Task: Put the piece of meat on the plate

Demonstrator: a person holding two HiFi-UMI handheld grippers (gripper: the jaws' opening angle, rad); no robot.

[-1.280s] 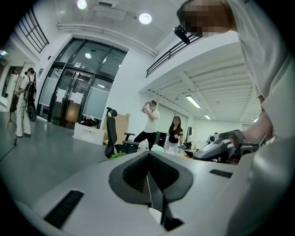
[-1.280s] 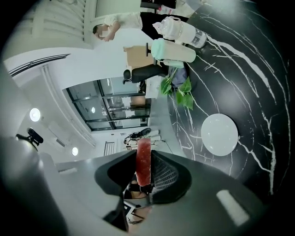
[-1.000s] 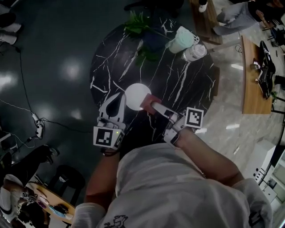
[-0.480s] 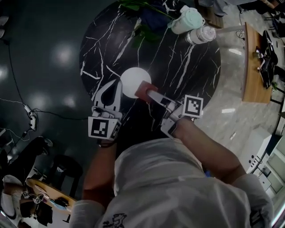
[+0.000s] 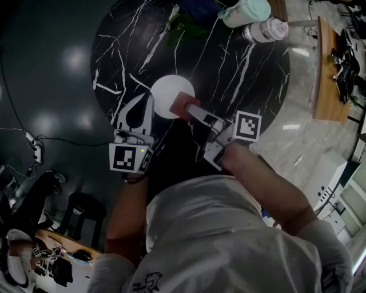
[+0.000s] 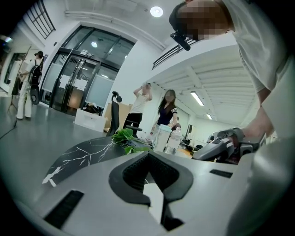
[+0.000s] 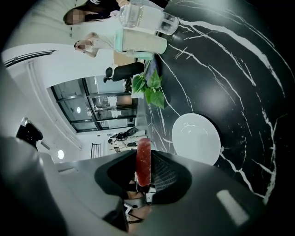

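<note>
A white plate point(image 5: 167, 95) lies on the round black marble table point(image 5: 229, 86). My right gripper point(image 5: 189, 109) is shut on a red piece of meat point(image 5: 182, 103), which hangs at the plate's near right rim. In the right gripper view the meat point(image 7: 143, 154) stands as a thin red slab between the jaws of the right gripper point(image 7: 144, 172), with the plate point(image 7: 196, 137) ahead to the right. My left gripper point(image 5: 149, 99) sits at the plate's near left side. Its jaws meet at the tips with nothing in them point(image 6: 148, 156).
At the table's far side stand a green plant point(image 5: 184, 26), a mint-lidded container point(image 5: 247, 11) and a clear bottle point(image 5: 266, 30). A wooden bench point(image 5: 325, 74) is off to the right. Cables point(image 5: 33, 150) lie on the dark floor at left. People point(image 6: 167, 113) stand beyond the table.
Both grippers have sunk toward the table, beside the plate. The right one still holds the meat at the plate's rim, and the left one stays shut.
</note>
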